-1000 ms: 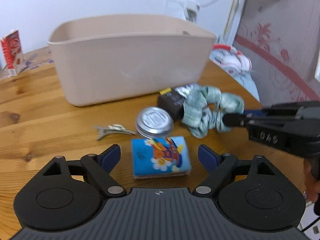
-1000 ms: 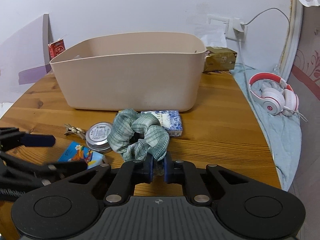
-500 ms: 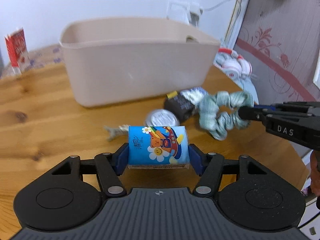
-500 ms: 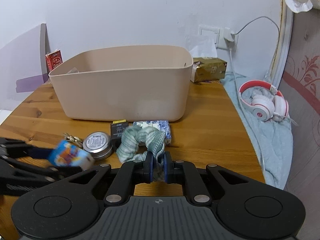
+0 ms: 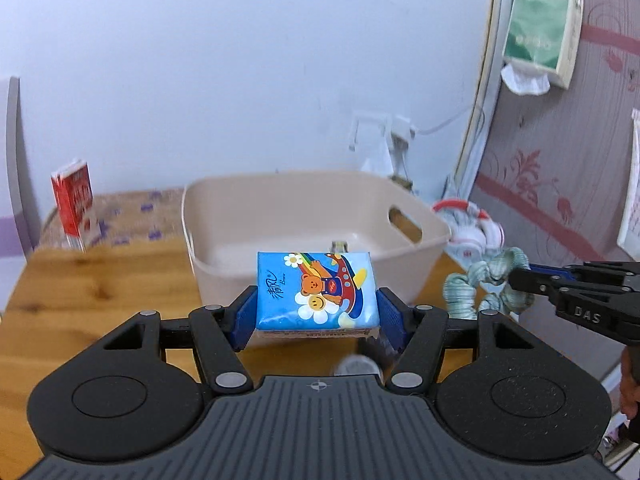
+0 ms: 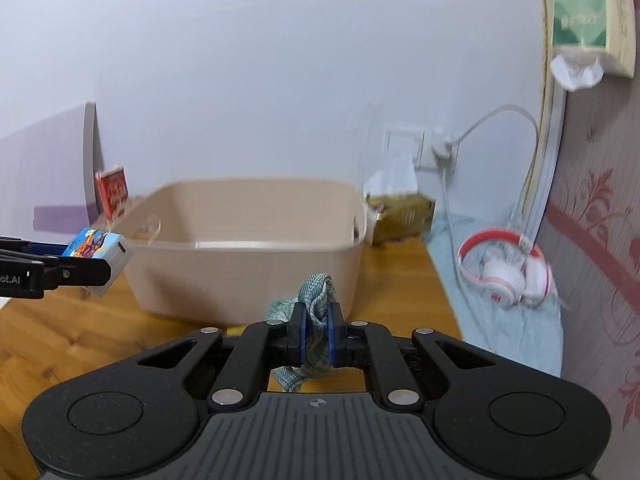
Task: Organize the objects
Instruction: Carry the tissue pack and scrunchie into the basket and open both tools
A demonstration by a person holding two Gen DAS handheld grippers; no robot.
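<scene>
Both grippers were loaded: left gripper (image 5: 317, 312) jaws clamped the tissue pack (image 5: 317, 290), right gripper (image 6: 317, 334) pinched the scrunchie (image 6: 316, 320), both lifted off the worktop (image 6: 68, 340) near the bin (image 6: 248, 256), probably for dropping in.

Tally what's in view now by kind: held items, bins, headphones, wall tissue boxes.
Held items: 2, the tissue pack in the left gripper and the scrunchie in the right gripper
Bins: 1
Headphones: 1
Wall tissue boxes: 1
Total: 5
</scene>
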